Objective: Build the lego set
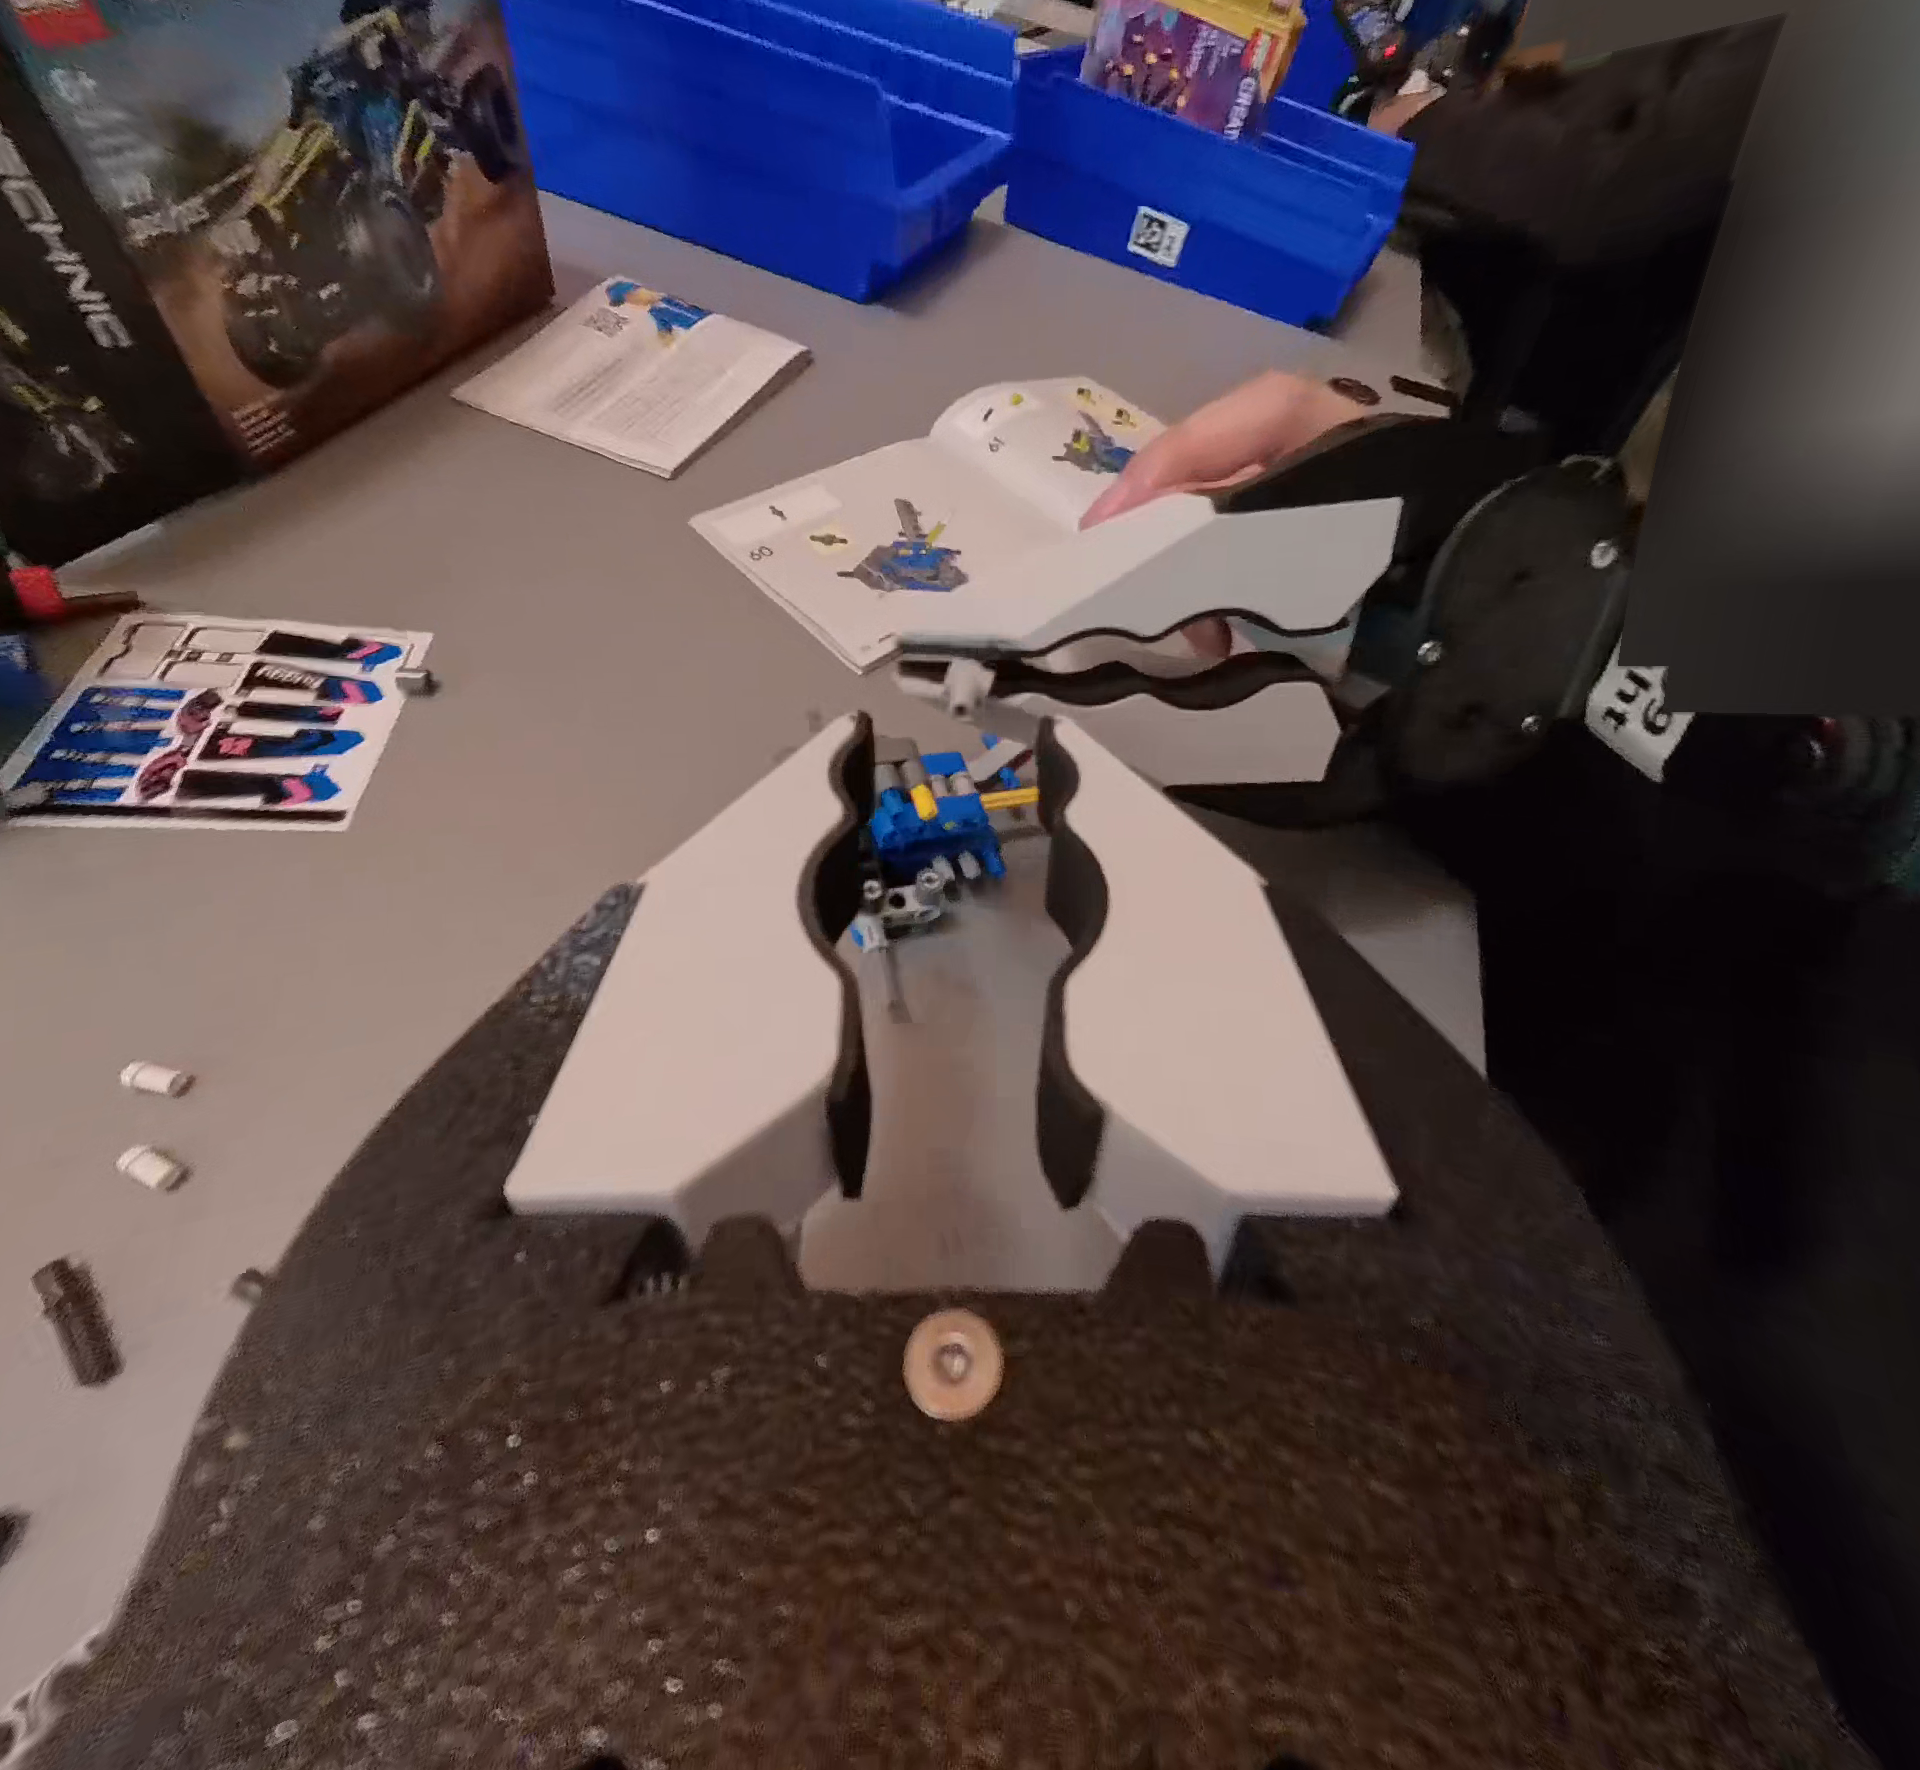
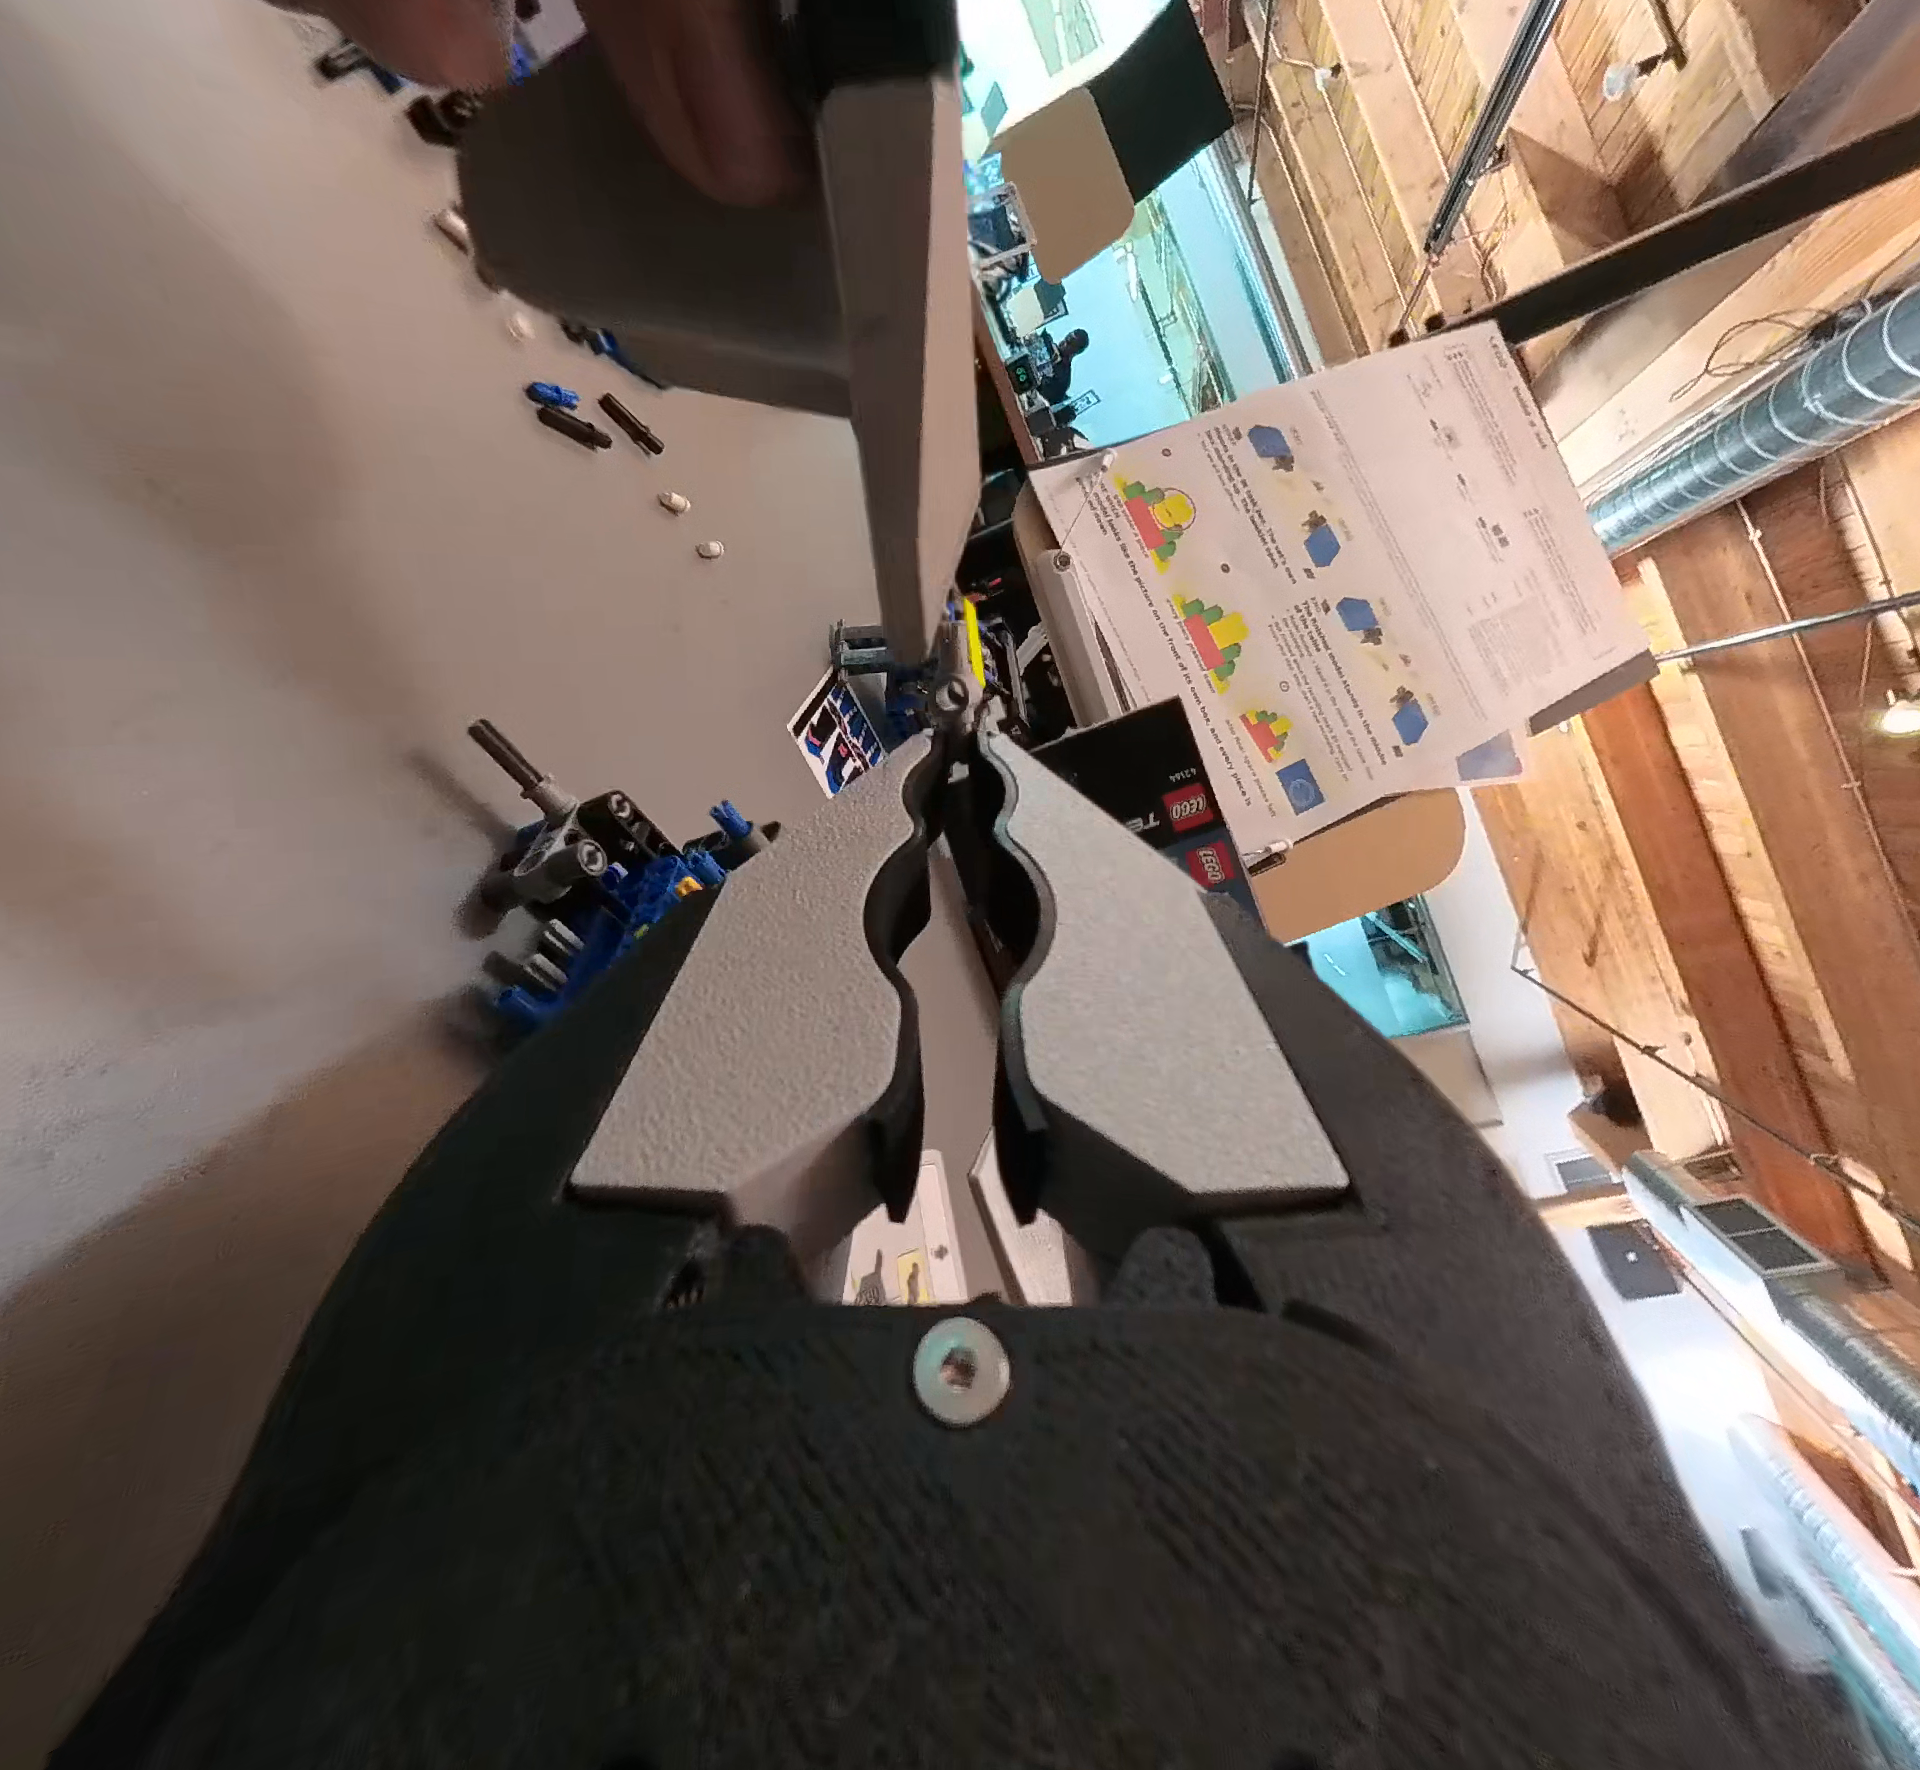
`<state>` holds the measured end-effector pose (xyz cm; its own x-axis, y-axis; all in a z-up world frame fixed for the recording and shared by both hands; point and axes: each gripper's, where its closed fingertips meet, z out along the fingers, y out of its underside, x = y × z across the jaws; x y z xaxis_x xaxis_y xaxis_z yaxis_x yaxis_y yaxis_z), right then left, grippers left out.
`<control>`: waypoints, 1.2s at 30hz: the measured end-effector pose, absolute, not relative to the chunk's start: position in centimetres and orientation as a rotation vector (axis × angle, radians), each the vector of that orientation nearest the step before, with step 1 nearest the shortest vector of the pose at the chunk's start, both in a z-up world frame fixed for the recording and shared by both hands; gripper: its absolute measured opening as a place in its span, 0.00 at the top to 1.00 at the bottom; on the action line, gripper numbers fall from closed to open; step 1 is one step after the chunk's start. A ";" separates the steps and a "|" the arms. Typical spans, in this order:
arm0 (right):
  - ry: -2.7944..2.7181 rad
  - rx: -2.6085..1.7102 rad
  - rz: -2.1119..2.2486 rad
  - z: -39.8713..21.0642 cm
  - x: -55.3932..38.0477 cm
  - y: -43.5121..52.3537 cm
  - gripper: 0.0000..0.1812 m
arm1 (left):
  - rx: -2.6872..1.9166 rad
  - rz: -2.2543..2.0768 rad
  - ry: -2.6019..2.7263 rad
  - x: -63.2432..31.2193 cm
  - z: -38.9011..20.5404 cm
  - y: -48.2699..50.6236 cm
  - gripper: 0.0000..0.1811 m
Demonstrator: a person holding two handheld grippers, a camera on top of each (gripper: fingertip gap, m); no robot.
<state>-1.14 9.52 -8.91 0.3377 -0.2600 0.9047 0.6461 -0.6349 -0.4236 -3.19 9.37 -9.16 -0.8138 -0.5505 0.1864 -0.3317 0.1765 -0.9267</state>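
Right tongs [image 1: 961,686] pinch a small grey connector [image 1: 966,684] above the blue model [image 1: 935,821] framed by gaping, empty left tongs [image 1: 951,764]; a loose pinch could drop it onto the counter [image 1: 582,577]

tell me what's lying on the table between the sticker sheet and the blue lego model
Nothing: in the left wrist view the grey table is bare between the sticker sheet and the blue lego model, apart from the left gripper's own finger.

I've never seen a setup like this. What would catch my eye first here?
Probably the small blue model on the grey table, framed between the left gripper's open fingers. Just beyond, the right gripper pinches a tiny grey piece. At far left stands the big set box.
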 end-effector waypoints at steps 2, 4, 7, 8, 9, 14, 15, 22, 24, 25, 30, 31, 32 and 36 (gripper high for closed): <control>-0.370 -1.797 -1.420 -9.1 -1.3 9.7 0.99 | -0.838 -1.716 2.242 -3.3 -8.9 8.9 0.91; -0.389 -1.803 -1.442 -9.2 -1.4 9.8 0.99 | -0.810 -1.694 2.236 -3.2 -8.9 9.0 0.98; -0.399 -1.817 -1.429 -9.5 -1.4 9.9 0.99 | -0.679 -1.570 2.250 -3.2 -9.3 9.2 0.98; -0.399 -1.818 -1.417 -9.7 -1.4 10.0 0.99 | -0.577 -1.497 2.240 -3.2 -9.5 9.4 0.98; -0.396 -1.823 -1.385 -9.9 -1.4 10.1 0.99 | -0.438 -1.400 2.223 -3.3 -9.6 9.6 0.98; -0.379 -1.843 -1.234 -10.7 -2.0 10.5 0.94 | 0.048 -0.982 2.083 -3.5 -10.6 10.0 0.98; -0.390 -1.847 -1.233 -10.8 -2.1 10.6 0.93 | 0.059 -0.961 2.067 -3.4 -10.6 10.1 0.98; -0.415 -1.864 -1.241 -11.1 -2.2 10.7 0.98 | 0.099 -0.966 2.004 -3.5 -10.5 9.9 0.98; -0.421 -1.864 -1.264 -11.0 -2.2 10.7 0.99 | 0.119 -0.961 1.989 -3.5 -10.4 10.0 0.98; -0.420 -1.868 -1.266 -11.0 -2.1 10.7 0.99 | 0.123 -0.958 1.987 -3.4 -10.4 10.0 0.98; -0.426 -1.879 -1.256 -11.2 -2.1 10.8 0.99 | 0.090 -0.967 2.015 -3.4 -10.8 10.1 0.98; -0.430 -1.888 -1.249 -11.4 -2.1 10.8 0.99 | 0.038 -0.999 2.043 -3.4 -11.0 10.1 0.98; -0.436 -1.892 -1.250 -11.5 -2.1 10.8 0.99 | -0.048 -1.059 2.080 -3.4 -11.1 10.1 0.98; -0.435 -1.883 -1.263 -11.6 -1.9 10.7 0.99 | -0.517 -1.460 2.201 -3.6 -11.0 9.8 0.98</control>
